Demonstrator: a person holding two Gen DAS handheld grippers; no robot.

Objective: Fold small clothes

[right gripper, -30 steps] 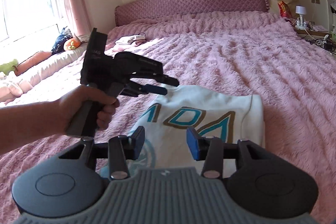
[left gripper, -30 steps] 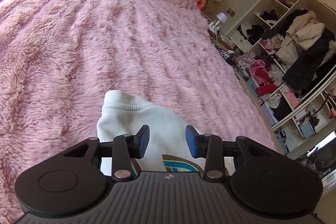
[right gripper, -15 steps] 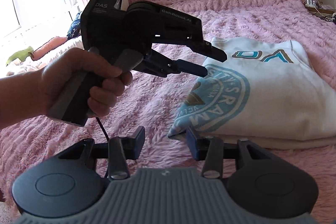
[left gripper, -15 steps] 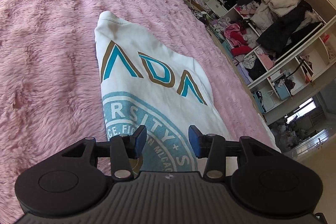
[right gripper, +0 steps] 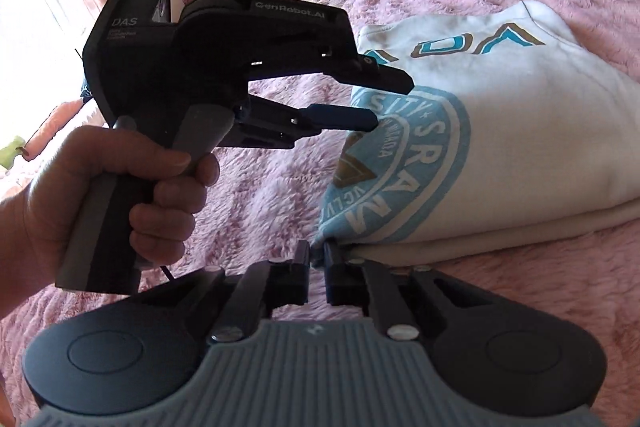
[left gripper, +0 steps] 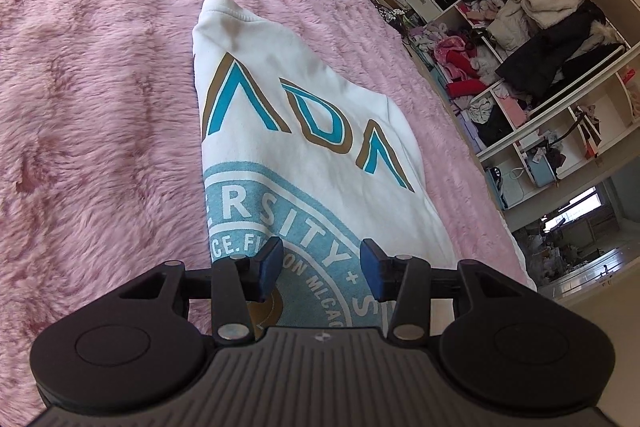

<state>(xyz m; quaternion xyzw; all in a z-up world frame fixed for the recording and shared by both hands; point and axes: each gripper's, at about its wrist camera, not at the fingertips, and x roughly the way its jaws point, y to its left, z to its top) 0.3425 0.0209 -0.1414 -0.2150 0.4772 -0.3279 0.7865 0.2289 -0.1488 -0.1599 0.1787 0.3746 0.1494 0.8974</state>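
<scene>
The white sweatshirt [left gripper: 304, 131] lies on the fluffy pink bedspread [left gripper: 100, 107], already doubled over at least once — layered edges show along its near side in the right wrist view, and the printed round crest and the teal letters face up; judging by that, the fold is partly done and a further fold, then some squaring up, is probably left. The right gripper [right gripper: 318, 255] has its jaws clenched on the near corner of the sweatshirt, a pinch of fabric caught between the pads right at the crest's edge; whether it holds one layer or all of them I cannot tell. The left gripper [left gripper: 320, 261], held in the person's left hand [right gripper: 120, 187], hovers over the crest with its jaws roughly half apart — nothing is between its blue pads [left gripper: 269, 263], and they press on no cloth.
</scene>
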